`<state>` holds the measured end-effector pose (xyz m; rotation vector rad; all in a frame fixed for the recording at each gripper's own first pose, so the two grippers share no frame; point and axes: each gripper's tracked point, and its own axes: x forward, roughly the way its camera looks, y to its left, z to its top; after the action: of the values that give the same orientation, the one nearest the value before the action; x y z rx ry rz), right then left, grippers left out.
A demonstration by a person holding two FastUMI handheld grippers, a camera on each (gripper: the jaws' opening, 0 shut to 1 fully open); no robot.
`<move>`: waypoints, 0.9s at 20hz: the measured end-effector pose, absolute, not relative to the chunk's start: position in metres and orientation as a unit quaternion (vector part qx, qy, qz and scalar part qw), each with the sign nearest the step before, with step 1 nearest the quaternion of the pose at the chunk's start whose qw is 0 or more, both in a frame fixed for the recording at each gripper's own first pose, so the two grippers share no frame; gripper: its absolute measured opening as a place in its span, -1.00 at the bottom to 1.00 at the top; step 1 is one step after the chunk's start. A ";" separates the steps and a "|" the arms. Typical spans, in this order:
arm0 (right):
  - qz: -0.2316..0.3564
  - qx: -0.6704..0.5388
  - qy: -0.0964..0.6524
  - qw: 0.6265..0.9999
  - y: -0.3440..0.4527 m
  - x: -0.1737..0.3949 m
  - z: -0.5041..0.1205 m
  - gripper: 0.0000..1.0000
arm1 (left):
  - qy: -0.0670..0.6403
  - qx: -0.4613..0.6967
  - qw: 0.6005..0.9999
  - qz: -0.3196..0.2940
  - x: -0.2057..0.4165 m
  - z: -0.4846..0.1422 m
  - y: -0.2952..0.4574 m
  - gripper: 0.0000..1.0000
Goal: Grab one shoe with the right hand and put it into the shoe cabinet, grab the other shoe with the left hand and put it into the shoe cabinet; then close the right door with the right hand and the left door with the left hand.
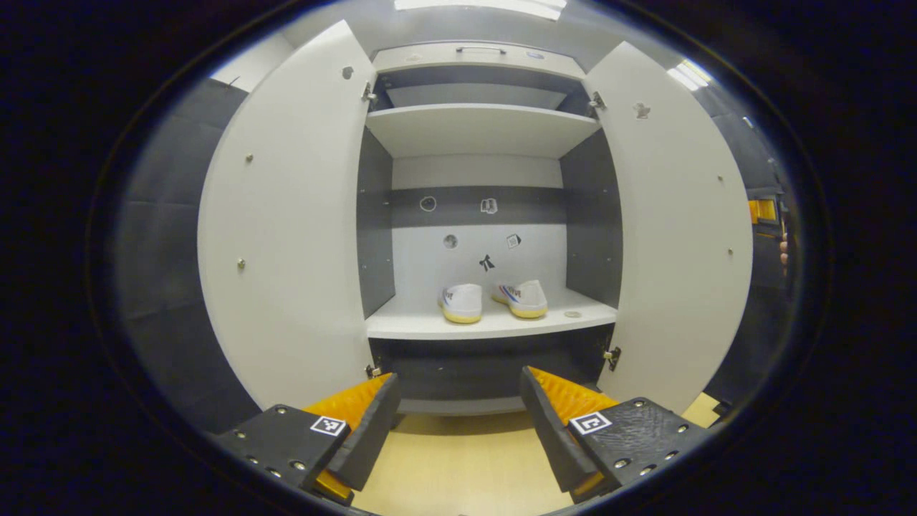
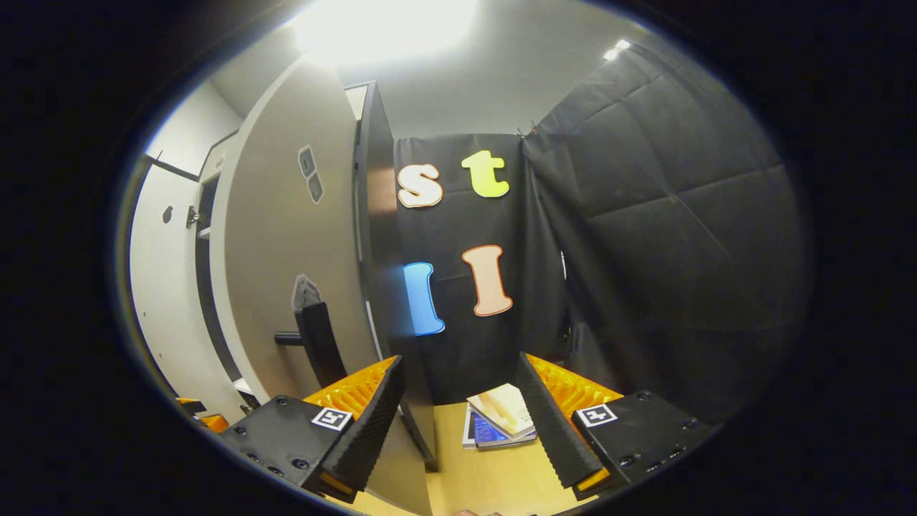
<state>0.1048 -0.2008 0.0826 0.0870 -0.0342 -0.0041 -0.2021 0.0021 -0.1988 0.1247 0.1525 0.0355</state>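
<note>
Both our left gripper (image 1: 458, 419) and right gripper (image 2: 458, 412) hang spread and empty; with both shoes (image 1: 494, 301) on the cabinet's lower shelf (image 1: 408, 326) toward its right edge, only the right door (image 2: 286, 236) and left door (image 1: 286, 236) remain open.

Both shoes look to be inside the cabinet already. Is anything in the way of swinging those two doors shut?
Nothing visible blocks them. The two shoes sit well back on the shelf, behind its front edge. Left door and right door stand wide open, and the open left gripper hangs in front, between them.
</note>
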 end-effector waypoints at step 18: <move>0.067 0.038 -0.009 0.997 -0.105 0.102 0.079 0.95 | 0.087 0.047 0.995 0.026 -0.219 -0.209 0.020 0.92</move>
<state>0.1016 -0.1046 0.0786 0.0763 -0.0170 0.1342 -0.2186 0.0198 -0.2094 0.0934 0.1734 0.0529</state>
